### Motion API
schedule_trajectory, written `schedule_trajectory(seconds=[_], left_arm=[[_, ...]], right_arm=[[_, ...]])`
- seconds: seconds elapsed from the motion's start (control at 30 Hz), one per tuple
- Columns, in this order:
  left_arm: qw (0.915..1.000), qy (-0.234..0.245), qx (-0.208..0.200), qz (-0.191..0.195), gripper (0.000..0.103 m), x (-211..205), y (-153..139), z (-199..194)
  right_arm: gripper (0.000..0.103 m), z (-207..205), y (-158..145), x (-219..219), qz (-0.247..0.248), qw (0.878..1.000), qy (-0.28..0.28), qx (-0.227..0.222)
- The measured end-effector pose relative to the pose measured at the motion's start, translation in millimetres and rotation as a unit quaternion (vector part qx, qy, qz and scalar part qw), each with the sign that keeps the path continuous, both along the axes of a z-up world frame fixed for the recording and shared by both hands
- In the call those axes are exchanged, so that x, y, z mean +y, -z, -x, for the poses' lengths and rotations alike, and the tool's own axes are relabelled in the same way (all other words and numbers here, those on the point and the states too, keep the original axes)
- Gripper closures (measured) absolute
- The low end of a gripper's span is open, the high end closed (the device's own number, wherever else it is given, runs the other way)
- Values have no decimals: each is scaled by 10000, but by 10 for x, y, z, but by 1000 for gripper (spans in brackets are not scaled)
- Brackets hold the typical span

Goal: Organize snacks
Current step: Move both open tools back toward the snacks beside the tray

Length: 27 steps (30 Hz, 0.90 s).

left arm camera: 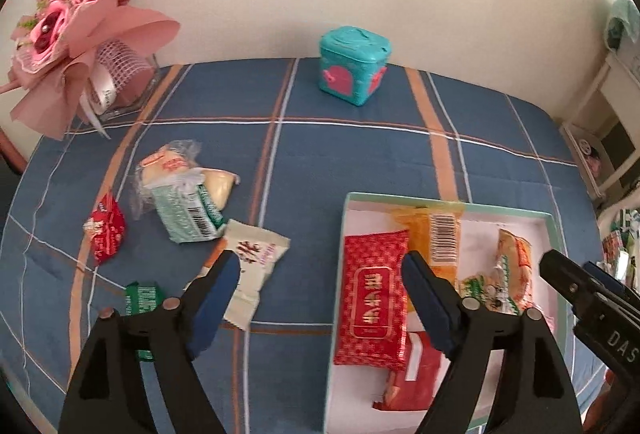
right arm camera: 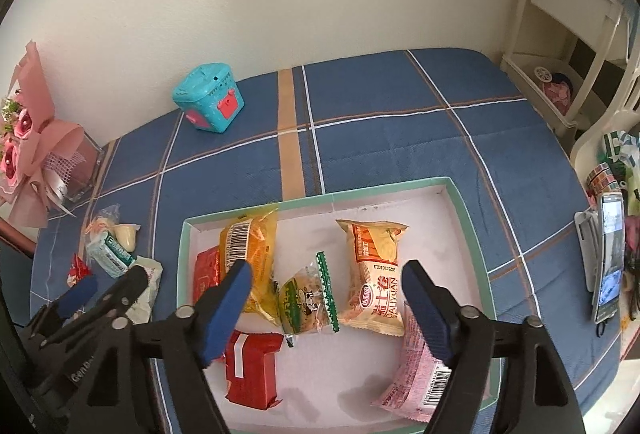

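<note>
A white tray with a teal rim (left arm camera: 440, 203) (right arm camera: 320, 195) lies on the blue checked cloth. It holds a long red packet (left arm camera: 372, 298), an orange packet (left arm camera: 436, 234), a cream roll packet (right arm camera: 374, 266), a clear green-edged packet (right arm camera: 308, 298), a pink packet (right arm camera: 416, 374) and a second red packet (right arm camera: 252, 366). My left gripper (left arm camera: 322, 262) hangs open over the tray's left rim, nothing between its pads. My right gripper (right arm camera: 326, 270) is open above the tray's middle, empty. Loose on the cloth at left lie a white packet (left arm camera: 256, 266), a mint packet (left arm camera: 186, 213), a small red packet (left arm camera: 106, 230) and a green packet (left arm camera: 142, 298).
A teal box (left arm camera: 354, 69) stands at the back by the wall. A pink bouquet in a glass vase (left arm camera: 72, 33) fills the back left corner. A phone on a stand (right arm camera: 610, 254) and a white shelf (right arm camera: 560, 33) are off the table's right edge.
</note>
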<state>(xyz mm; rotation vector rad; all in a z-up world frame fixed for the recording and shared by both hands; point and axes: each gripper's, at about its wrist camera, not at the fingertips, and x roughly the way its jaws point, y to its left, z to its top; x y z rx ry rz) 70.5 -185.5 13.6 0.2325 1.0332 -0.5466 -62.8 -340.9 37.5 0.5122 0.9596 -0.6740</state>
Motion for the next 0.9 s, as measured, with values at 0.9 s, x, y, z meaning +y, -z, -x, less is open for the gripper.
schedule_trajectory(seconds=[0.9], left_arm=[[9969,-778,-6,95,6,875,-83,-422]], right_arm=[[0,-346,41,489,18,9995,-312,-14]])
